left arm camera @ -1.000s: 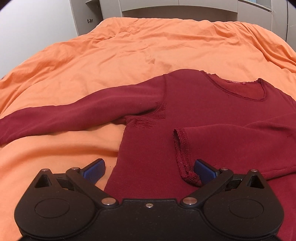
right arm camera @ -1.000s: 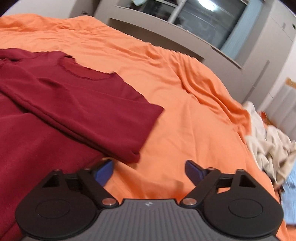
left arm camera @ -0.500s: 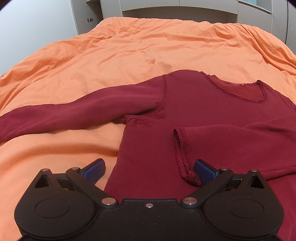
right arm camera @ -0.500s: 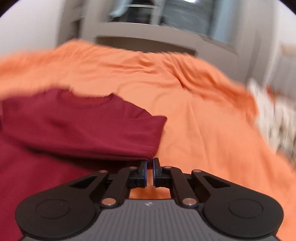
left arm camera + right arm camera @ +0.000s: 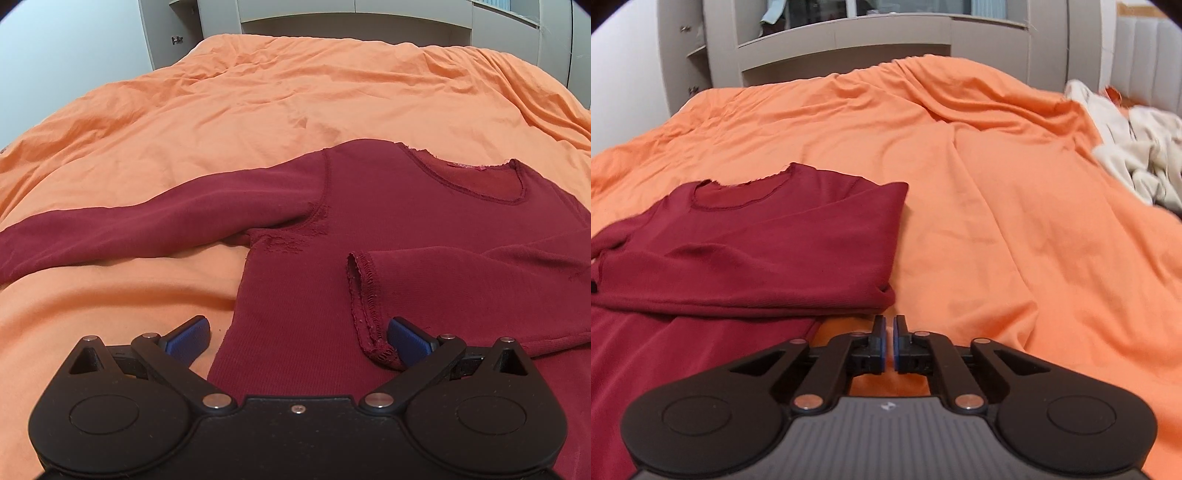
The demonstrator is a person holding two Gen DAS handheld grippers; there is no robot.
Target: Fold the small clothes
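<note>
A dark red long-sleeved top (image 5: pixel 388 221) lies flat on the orange bedcover (image 5: pixel 258 103). Its left sleeve (image 5: pixel 129 229) stretches out to the left. Its right sleeve is folded across the body, with the cuff (image 5: pixel 365 295) near the middle. My left gripper (image 5: pixel 297 336) is open, low over the top's lower body, its right pad beside the cuff. In the right wrist view the folded top (image 5: pixel 768 251) lies left of centre. My right gripper (image 5: pixel 889 341) is shut and empty, just off the folded right edge, over the bedcover (image 5: pixel 997 203).
A pile of cream and white clothes (image 5: pixel 1137 147) lies at the bed's right side. A grey headboard with shelves (image 5: pixel 842 40) stands behind the bed. A wall and cupboard (image 5: pixel 166 33) are at the far left.
My right gripper has closed on nothing and swung round to face up the bed, drawing back off the top's folded right edge. My left gripper has stayed still and open.
</note>
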